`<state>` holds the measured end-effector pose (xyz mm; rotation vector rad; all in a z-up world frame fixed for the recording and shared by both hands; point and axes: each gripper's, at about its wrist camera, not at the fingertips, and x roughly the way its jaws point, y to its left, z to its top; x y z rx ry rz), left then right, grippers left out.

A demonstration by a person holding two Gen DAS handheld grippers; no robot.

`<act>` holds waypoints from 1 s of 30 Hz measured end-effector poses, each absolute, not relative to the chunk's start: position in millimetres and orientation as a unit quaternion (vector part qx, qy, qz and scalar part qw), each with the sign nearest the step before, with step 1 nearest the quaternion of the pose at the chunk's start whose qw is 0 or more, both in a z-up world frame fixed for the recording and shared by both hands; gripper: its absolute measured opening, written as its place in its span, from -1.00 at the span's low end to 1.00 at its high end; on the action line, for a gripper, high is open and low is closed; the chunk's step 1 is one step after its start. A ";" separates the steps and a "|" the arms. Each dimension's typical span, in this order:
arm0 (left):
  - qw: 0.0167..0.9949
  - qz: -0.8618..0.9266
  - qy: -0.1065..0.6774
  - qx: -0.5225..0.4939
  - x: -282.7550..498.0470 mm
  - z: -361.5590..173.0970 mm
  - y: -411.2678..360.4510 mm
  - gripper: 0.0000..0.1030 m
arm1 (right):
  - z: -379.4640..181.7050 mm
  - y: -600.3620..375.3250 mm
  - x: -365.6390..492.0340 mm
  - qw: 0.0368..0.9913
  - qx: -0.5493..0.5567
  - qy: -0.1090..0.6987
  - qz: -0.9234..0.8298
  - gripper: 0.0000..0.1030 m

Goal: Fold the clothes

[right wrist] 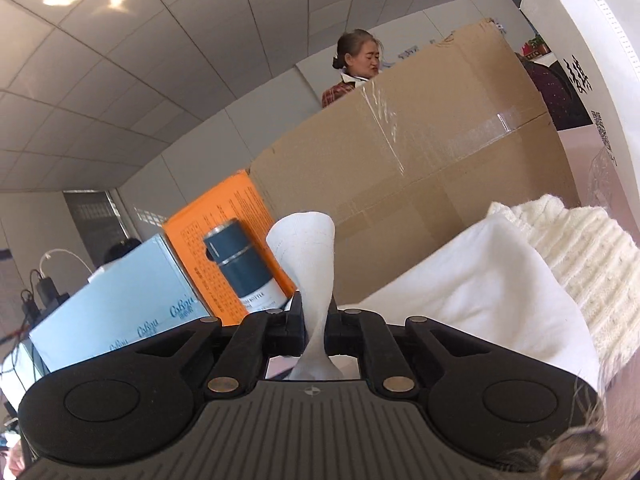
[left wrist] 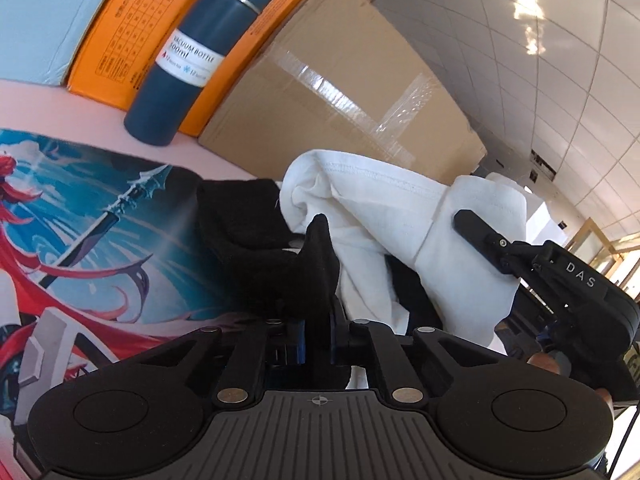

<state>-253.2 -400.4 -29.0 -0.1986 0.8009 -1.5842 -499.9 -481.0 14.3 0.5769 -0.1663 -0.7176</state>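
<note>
A white garment (left wrist: 360,208) hangs bunched above a printed mat (left wrist: 100,240), with a black cloth (left wrist: 240,232) beside and under it. My left gripper (left wrist: 318,280) is shut on a fold of the black cloth, which covers its fingertips. My right gripper (left wrist: 464,220) comes in from the right of the left wrist view and pinches the white garment's edge. Seen from its own camera, the right gripper (right wrist: 316,320) is shut on a strip of white garment (right wrist: 304,248) that stands up between its fingers. More of that fabric (right wrist: 480,280) spreads to the right.
A dark blue vacuum bottle (left wrist: 200,60) stands on the pink table by an orange box (left wrist: 120,40), a pale blue box (left wrist: 40,20) and a large cardboard box (left wrist: 340,92). A cream knitted item (right wrist: 592,248) lies at right. A person (right wrist: 356,64) stands behind the cardboard box.
</note>
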 end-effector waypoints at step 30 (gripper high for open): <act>0.818 -0.442 0.089 -0.356 -68.0 83.1 -123.2 -0.88 | 66.6 -404.7 -389.1 0.886 0.382 -0.146 -0.220 -0.87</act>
